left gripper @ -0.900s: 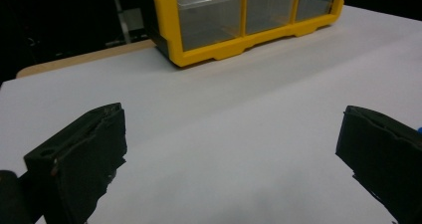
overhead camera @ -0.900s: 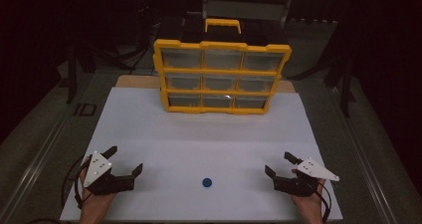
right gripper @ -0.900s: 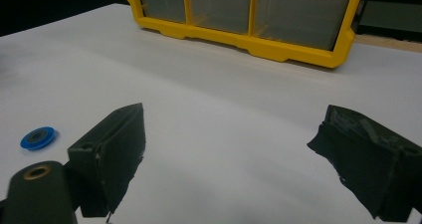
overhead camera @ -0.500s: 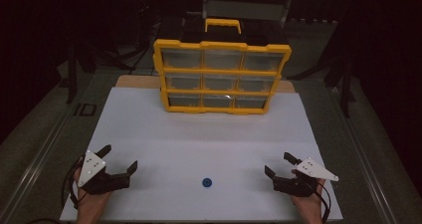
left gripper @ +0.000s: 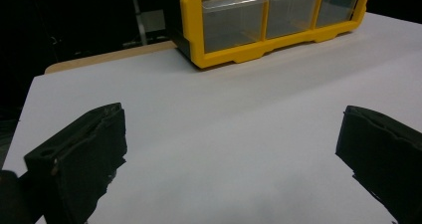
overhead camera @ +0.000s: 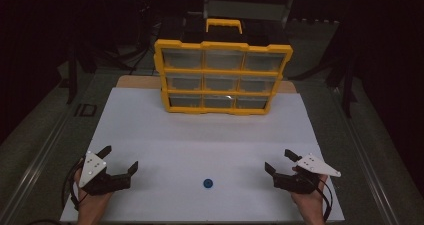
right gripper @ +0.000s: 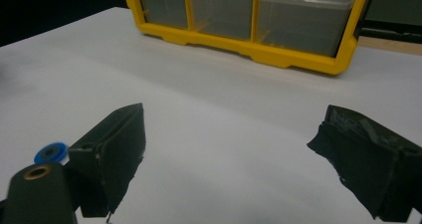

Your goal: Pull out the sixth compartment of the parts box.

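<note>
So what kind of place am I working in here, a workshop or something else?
Probably a lab-style recording bench rather than a workshop: a plain white work sheet on a table, dark surroundings, a yellow drawer organizer standing at the far edge, and one small blue piece lying between the two hand-held grippers.

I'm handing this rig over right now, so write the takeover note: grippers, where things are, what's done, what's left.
Left gripper: open, empty, low over the white mat at its near left.
Right gripper: open, empty, low at the near right.
Small blue round piece: lies on the mat between the two grippers, near the front edge, untouched.
Yellow drawer organizer: stands upright at the far edge of the mat, all drawers shut.
Done: nothing visible yet.
Left: probably pick up the blue piece, the right gripper looks well placed, and likely put it in a drawer.
</note>
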`<state>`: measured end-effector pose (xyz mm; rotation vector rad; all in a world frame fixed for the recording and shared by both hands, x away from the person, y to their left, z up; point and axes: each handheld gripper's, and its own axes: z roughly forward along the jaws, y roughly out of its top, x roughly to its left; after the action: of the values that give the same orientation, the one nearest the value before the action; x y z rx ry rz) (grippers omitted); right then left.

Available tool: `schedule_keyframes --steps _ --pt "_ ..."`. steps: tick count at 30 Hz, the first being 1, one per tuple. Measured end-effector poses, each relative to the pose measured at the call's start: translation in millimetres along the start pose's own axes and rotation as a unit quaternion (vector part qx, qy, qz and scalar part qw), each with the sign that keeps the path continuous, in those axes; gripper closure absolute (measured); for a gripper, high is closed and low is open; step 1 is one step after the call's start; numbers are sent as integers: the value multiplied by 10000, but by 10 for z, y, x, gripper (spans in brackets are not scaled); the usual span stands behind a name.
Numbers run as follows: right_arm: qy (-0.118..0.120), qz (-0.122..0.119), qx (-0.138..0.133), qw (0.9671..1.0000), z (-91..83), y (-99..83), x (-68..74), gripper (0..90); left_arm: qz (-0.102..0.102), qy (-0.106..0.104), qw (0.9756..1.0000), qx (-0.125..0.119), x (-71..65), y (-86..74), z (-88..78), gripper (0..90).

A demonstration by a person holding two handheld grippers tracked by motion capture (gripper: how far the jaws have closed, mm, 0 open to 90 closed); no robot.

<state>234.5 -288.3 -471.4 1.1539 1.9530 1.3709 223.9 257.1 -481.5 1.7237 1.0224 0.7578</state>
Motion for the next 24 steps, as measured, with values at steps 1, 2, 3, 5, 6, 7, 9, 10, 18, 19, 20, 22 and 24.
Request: schedule_keyframes --steps 1,2,3,5,6,7,9,10,18,19,20,22,24 --pt "-25 -14 17 10000 3 30 -2 113 -5 -3 10000 0 -2 -1 3 0" --pt "-50 -12 24 10000 6 57 -1 113 -5 1 10000 8 -4 -1 5 0" --pt "-36 -16 13 10000 9 82 -5 113 -5 0 10000 15 -5 -1 8 0" --pt "-18 -35 -7 10000 11 129 0 113 -4 -1 10000 22 -8 -2 10 0" --pt "-18 -64 -4 10000 14 152 4 113 -2 0 10000 23 -8 -2 10 0" --pt "-11 -84 6 10000 16 174 10 113 -2 2 10000 27 -8 -2 11 0" --pt "-13 -96 17 10000 18 195 17 113 -1 -2 10000 27 -8 -2 12 0" --pt "-25 -170 23 9999 27 247 34 113 -2 -3 10000 26 -8 -2 12 0" --pt "-60 -275 117 9995 87 381 80 112 0 -2 10000 28 -6 -3 11 0" --pt "-60 -275 117 9995 87 381 80 112 5 6 10000 32 -7 -2 11 0" --pt "-45 -311 128 9994 106 413 92 112 6 4 10000 31 -7 -2 11 0" --pt "-40 -321 129 9994 116 428 98 112 8 3 10000 35 -9 -3 12 0" --pt "-22 -348 123 9993 144 475 113 112 16 0 10000 40 -10 -3 12 0"
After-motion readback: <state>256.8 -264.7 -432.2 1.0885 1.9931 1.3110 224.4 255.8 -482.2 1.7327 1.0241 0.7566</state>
